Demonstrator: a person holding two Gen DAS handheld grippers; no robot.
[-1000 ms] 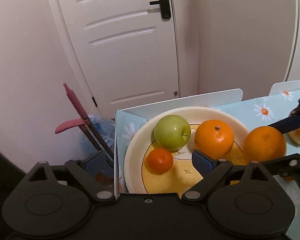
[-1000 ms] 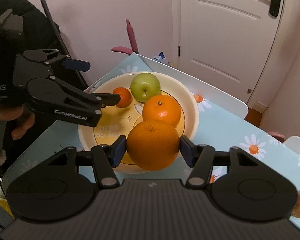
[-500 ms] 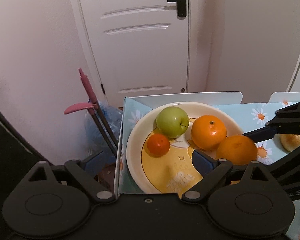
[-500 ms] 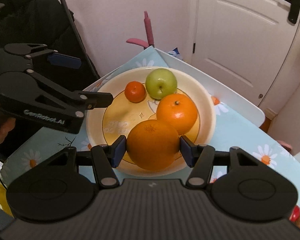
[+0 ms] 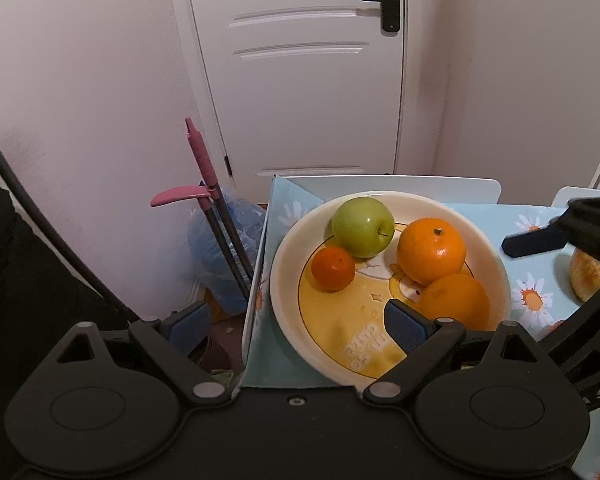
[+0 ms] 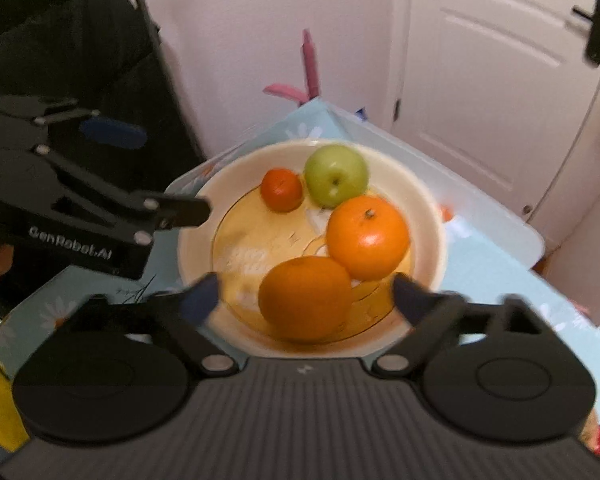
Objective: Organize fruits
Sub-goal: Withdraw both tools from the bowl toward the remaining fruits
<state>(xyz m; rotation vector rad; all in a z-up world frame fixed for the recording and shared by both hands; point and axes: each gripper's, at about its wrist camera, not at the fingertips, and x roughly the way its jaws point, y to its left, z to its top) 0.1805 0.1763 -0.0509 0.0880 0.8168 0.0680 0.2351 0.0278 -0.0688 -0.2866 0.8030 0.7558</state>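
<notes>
The large round orange [image 6: 305, 298] lies in the shallow cream plate with a yellow centre [image 6: 430, 216], at the near rim, in the lower middle of the right wrist view. It touches a second, brighter orange with a stem scar [image 6: 367, 236] just above and to its right. Higher up the plate sit a green apple [image 6: 335, 175] and, to its left, a small reddish tangerine [image 6: 281, 189].

The right gripper [image 6: 304, 298] straddles the large orange. Its jaws are opening, and clear gaps show on both sides, so neither pad presses the fruit; the orange appears to rest on the plate.

Judged from this, the coming move turns on a straight withdrawal: the fruit sits dead centre between the fingers, so pulling back along the gripper's own line should clear it without nudging.

The left gripper [image 5: 296, 324] is at the plate's left edge in the left wrist view, spread wide and empty. The plate stands on a pale blue daisy-print tablecloth [image 6: 488, 256].
</notes>
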